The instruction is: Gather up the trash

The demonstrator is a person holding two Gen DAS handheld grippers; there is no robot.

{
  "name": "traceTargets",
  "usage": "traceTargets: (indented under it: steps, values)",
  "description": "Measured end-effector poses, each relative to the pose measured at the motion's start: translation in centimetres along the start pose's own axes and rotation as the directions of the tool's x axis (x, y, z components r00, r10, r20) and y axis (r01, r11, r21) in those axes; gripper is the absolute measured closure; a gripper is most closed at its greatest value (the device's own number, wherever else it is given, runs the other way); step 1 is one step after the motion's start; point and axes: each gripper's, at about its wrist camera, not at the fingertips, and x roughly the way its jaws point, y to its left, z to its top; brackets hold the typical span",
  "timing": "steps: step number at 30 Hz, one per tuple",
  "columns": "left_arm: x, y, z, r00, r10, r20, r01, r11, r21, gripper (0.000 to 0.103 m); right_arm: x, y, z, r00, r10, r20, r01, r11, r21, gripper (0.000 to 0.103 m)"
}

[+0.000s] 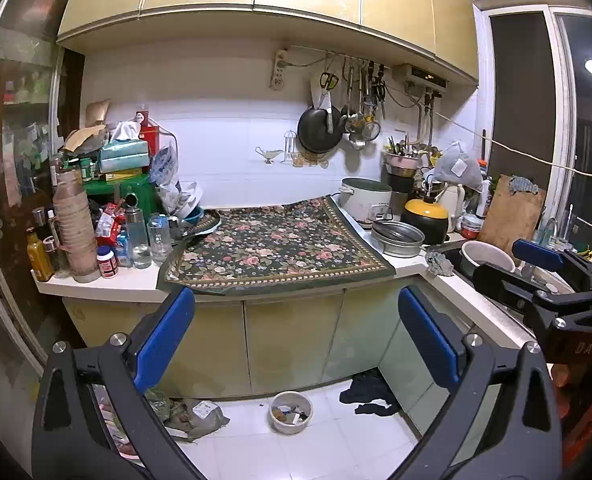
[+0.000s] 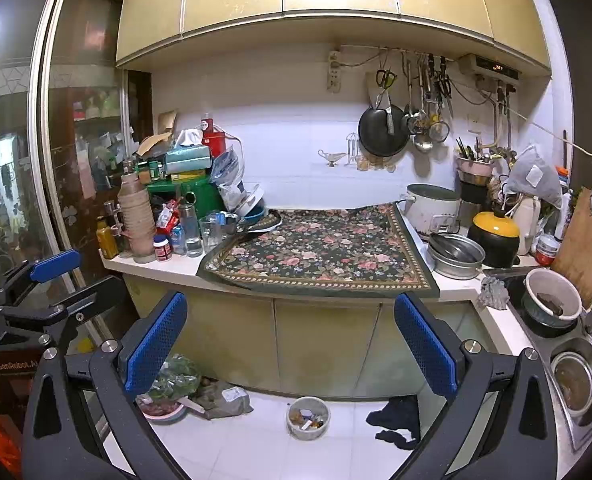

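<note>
Trash is lying on the white floor tiles (image 2: 264, 456) below the base cabinets (image 2: 323, 344) — none of it is sitting between either gripper's fingers. Working left to right in the right wrist view: a clear bag of greens (image 2: 176, 376) is resting beside a pink bowl (image 2: 164, 410), a crumpled grey bag with a white label (image 2: 228, 398) is lying just beside them, a small round tub of scraps (image 2: 307, 417) is standing near the middle, and a dark cloth (image 2: 395, 416) is lying crumpled to the right.

On the counter (image 2: 156, 266) above, a stack of brown cups (image 2: 138, 216) and several bottles and jars are crowding the left end; a floral mat (image 2: 319, 252) is covering the middle and overhanging the front edge; metal pans (image 2: 453, 256) and a yellow-lidded black pot (image 2: 494, 236) are sitting at the right, near the sink (image 2: 591, 396).

The left gripper (image 1: 296, 328) is holding its blue pads spread wide, nothing between them, aimed at the cabinet doors. The right gripper (image 2: 292, 332) is likewise standing fully spread and empty — both are hanging well apart from the floor items
</note>
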Motion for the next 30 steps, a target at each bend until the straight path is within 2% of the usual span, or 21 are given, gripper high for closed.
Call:
traceTargets:
  steps: [15, 30]
  values:
    - [0.2, 0.5, 0.2, 1.0, -0.004, 0.007, 0.004, 1.0, -0.011, 0.001, 0.1, 0.2, 0.0, 1.0, 0.004, -0.008, -0.004, 1.0, 0.005, 0.0]
    - [0.9, -1.2, 0.6, 1.0, -0.015, 0.024, 0.015, 1.0, 0.001, 0.001, 0.3, -0.5, 0.1, 1.0, -0.002, -0.009, 0.002, 1.0, 0.014, 0.0]
